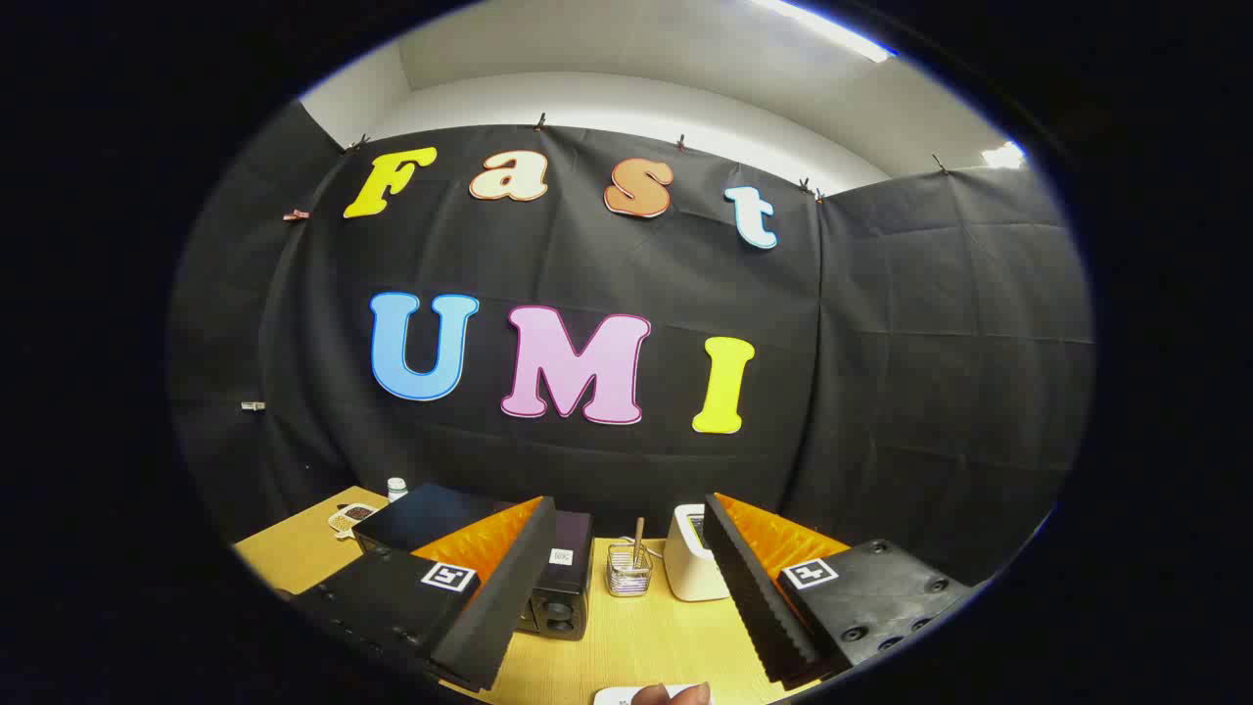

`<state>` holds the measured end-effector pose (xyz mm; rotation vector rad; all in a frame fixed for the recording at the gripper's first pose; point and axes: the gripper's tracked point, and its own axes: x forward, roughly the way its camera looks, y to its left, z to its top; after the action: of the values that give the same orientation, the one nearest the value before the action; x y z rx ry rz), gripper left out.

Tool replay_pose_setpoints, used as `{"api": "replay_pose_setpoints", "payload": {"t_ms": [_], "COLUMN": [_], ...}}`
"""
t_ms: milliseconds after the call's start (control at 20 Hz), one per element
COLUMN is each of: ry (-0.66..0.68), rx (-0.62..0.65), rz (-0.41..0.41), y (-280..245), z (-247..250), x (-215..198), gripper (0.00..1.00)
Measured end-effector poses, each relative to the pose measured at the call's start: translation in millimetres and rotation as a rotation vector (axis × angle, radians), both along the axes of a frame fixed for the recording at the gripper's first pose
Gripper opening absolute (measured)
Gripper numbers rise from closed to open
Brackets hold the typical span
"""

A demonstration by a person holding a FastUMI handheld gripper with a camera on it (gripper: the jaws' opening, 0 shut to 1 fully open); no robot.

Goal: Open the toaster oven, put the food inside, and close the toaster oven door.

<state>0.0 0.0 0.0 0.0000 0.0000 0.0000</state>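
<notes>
My gripper (628, 509) is held above a wooden table (636, 651), open, with a wide gap and nothing between the fingers. The black toaster oven (566, 578) stands just ahead on the left. The left finger (494, 587) hides most of it, so only its dark top and a side panel with round knobs show. Whether its door is open I cannot tell. Close below the fingers, the rim of a white plate (617, 696) holds a brownish piece (675, 693) that I cannot identify.
Between the fingers, further back, stand a clear glass holder with sticks (628, 570) and a white boxy appliance (691, 554). Far left on the table lie a small dish of dark bits (352, 514) and a small white bottle (396, 487). Black cloth walls the booth.
</notes>
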Motion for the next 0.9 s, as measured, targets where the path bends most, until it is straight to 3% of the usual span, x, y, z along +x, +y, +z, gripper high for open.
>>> {"api": "replay_pose_setpoints", "payload": {"t_ms": [900], "ry": [-0.010], "rx": [0.003], "rz": [0.025], "y": [24.4], "z": [6.3], "x": [-12.4], "gripper": [0.97]}}
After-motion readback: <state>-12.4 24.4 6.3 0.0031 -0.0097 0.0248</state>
